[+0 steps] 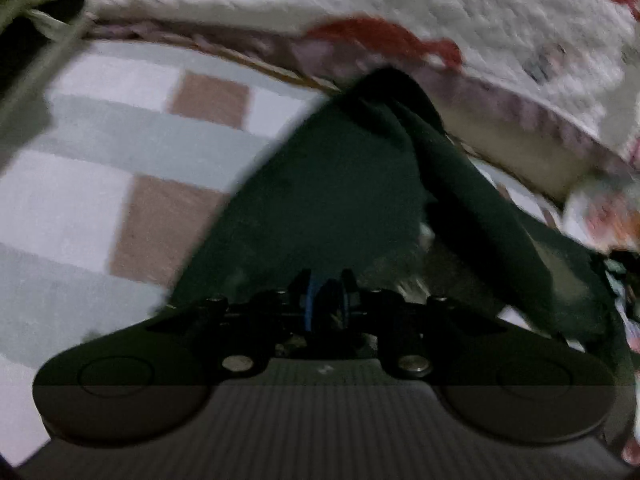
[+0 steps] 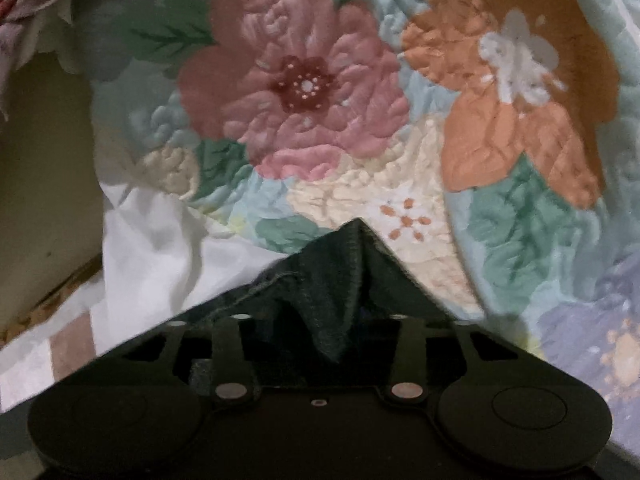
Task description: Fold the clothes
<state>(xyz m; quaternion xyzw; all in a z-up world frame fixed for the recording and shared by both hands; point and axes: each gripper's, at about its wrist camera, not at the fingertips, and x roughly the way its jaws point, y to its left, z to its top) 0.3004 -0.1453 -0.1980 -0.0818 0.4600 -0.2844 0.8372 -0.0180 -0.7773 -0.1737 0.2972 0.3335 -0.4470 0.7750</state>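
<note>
Plainly pinching the dark green garment (image 1: 320, 184) in both near-closed grippers (image 1: 326, 280) (image 2: 320, 320), risking slippage from shallow, bunched grips.

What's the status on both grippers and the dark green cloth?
Left gripper shut on dark green cloth. Right gripper bunched with cloth, grip unclear. Flowered quilt just ahead of the right one.

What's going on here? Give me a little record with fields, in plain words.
garment: dark green cloth garment, partly lifted and creased
left gripper: fingers close together, pinching the garment's edge
right gripper: a bunched fold of the garment sits between its fingers
surface: checked white, grey and brown bedsheet
nearby: quilted floral bedspread
</note>
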